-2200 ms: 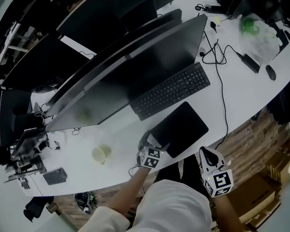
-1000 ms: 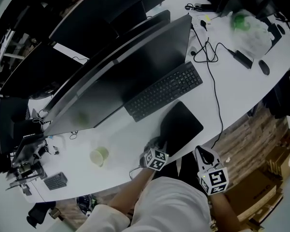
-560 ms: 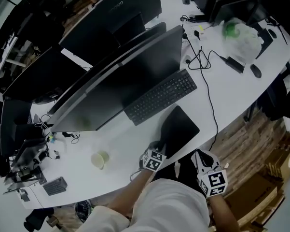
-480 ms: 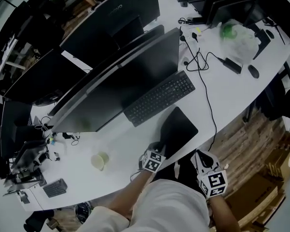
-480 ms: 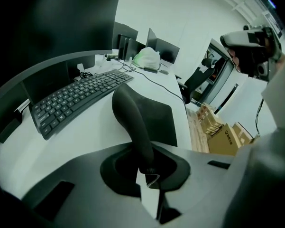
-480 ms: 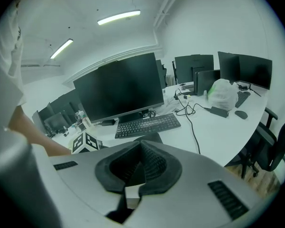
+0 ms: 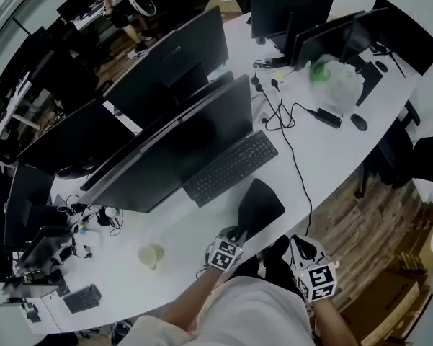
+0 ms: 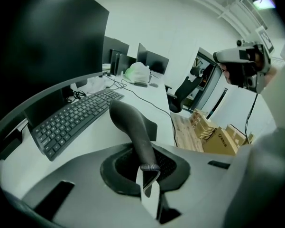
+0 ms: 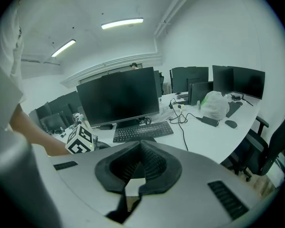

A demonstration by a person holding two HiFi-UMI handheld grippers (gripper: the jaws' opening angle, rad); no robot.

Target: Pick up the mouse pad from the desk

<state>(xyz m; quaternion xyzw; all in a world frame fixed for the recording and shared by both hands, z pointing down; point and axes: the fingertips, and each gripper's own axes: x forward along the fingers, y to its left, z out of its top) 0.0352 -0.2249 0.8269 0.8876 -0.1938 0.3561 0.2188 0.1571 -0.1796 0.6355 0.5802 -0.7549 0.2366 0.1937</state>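
Fingers (image 8: 147, 194) on mouse pad (image 8: 133, 127), keyboard (image 8: 73, 120) beyond

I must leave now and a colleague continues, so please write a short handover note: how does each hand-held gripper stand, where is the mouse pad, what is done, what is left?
Left hand-held gripper: shut on the near edge of the mouse pad, which curls up in front of the keyboard.
Right hand-held gripper: shut, empty, held off the desk.
Done: pad gripped, near edge raised. I cannot tell whether its far edge touches the desk.
Left: lift it fully clear.
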